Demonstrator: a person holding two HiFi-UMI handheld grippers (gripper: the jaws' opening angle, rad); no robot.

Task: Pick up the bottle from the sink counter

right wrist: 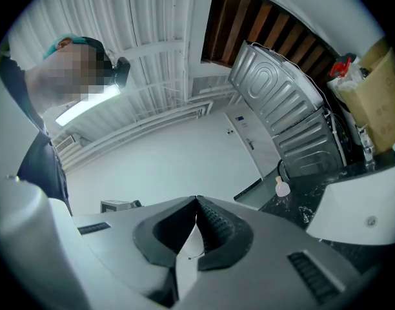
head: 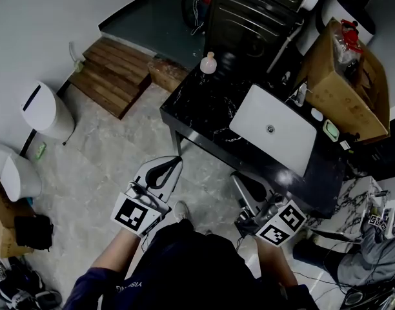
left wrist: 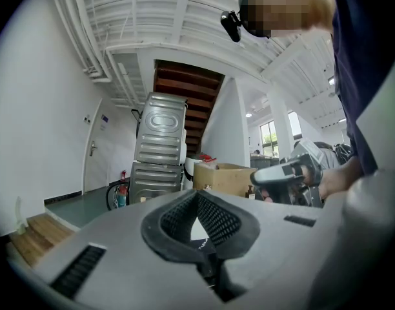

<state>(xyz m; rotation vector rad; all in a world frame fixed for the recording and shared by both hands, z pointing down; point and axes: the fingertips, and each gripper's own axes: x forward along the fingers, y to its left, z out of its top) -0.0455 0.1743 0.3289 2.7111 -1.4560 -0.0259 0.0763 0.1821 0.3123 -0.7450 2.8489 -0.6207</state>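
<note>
A small pale bottle with a round body stands upright on the far left corner of the black marble sink counter. It also shows small in the right gripper view, the bottle beside the white basin. Both grippers are held low in front of the person, over the floor and short of the counter's near edge. My left gripper is shut and empty. My right gripper also has its tips together with nothing between them. The bottle is well beyond both.
A white basin is set in the counter, with a tap and a green soap dish behind it. A cardboard box stands at the right, a metal appliance behind the counter, wooden steps and a white bin on the left.
</note>
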